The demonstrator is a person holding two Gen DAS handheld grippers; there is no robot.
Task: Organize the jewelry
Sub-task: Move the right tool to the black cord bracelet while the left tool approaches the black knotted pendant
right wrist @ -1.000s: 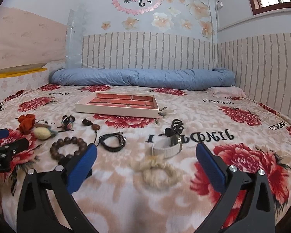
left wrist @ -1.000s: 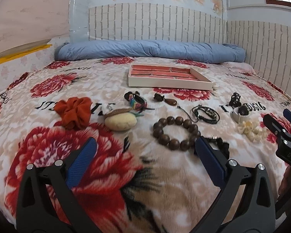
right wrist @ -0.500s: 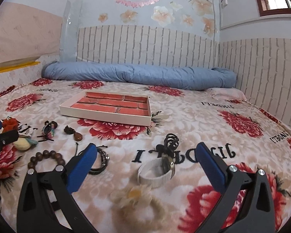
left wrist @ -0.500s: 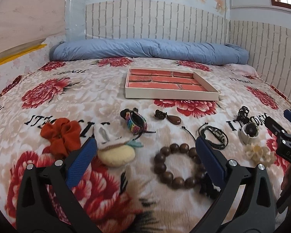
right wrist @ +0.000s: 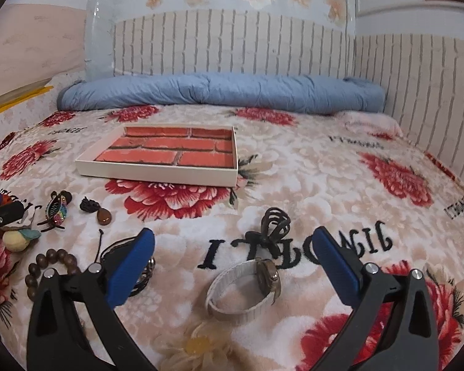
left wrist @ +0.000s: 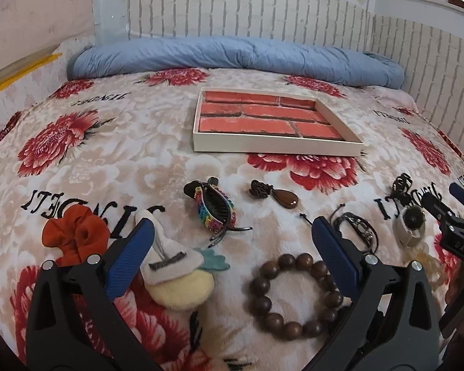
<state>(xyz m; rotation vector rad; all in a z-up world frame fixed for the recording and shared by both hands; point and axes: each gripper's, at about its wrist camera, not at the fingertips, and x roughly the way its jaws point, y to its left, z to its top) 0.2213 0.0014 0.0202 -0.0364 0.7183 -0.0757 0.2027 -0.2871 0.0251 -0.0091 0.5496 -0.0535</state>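
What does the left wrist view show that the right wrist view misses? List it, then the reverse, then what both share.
Only the left wrist view shows the orange scrunchie in full; in the right wrist view it is all but hidden behind the left gripper.

Only the right wrist view shows the dark claw clip whole and the white-strap watch close, between the open fingers of the right gripper.

Both show the brick-lined tray, bead bracelet, brown pendant, rainbow hair clip and blue bolster.

A shallow white tray (left wrist: 275,147) lined in red brick print is set flat on the bed. Nearer, a wooden bead bracelet (left wrist: 294,296), teardrop pendant (left wrist: 286,199), rainbow hair clip (left wrist: 215,208) and white-strapped watch (right wrist: 247,289) are laid apart.
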